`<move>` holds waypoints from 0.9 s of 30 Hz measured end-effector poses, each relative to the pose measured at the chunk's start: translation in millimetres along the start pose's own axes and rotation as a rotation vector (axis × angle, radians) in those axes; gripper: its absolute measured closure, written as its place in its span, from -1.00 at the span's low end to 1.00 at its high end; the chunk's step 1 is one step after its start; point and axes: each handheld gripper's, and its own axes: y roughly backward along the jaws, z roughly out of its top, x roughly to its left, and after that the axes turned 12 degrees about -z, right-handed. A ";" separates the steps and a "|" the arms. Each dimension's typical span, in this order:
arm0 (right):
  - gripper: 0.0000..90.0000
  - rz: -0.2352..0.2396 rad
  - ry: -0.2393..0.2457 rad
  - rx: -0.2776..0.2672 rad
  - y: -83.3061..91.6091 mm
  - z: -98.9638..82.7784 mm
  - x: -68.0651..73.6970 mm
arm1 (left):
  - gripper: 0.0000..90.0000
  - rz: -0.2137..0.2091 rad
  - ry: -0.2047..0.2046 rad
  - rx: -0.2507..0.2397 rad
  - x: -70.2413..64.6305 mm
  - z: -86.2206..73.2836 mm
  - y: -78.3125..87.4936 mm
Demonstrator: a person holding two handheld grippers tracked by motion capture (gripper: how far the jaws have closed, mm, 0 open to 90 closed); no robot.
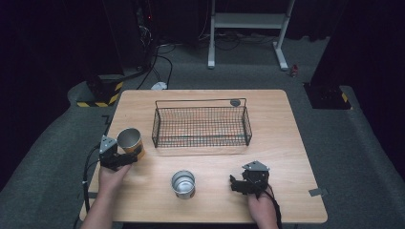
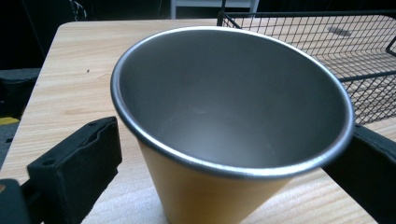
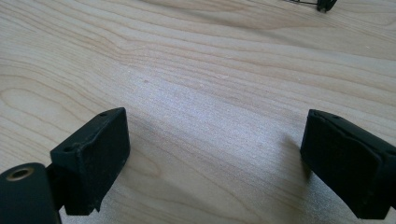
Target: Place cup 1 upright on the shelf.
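The left gripper (image 1: 125, 160) is closing its jaws around an orange cup (image 1: 130, 141) at the table's (image 1: 286, 143) left edge, beside the wire basket (image 1: 200, 125), while the right gripper (image 1: 237, 185) is hovering wide open, holding nothing.

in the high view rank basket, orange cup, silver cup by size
1. basket, by far the largest.
2-3. orange cup and silver cup: they look about alike, so no ranking. The left gripper partly covers the orange cup.
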 end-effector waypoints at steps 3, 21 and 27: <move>-0.82 0.000 0.001 0.000 0.0 0.0 0.0 | -0.98 -0.006 0.011 -0.005 1.1 -0.2 -2.6; -0.82 0.000 0.000 0.000 0.0 0.0 0.0 | -0.74 0.024 -0.026 -0.012 -0.5 -0.8 -10.6; -0.82 0.000 0.000 0.000 0.0 0.0 0.0 | -0.67 0.038 -0.023 -0.019 -0.1 -1.5 -8.2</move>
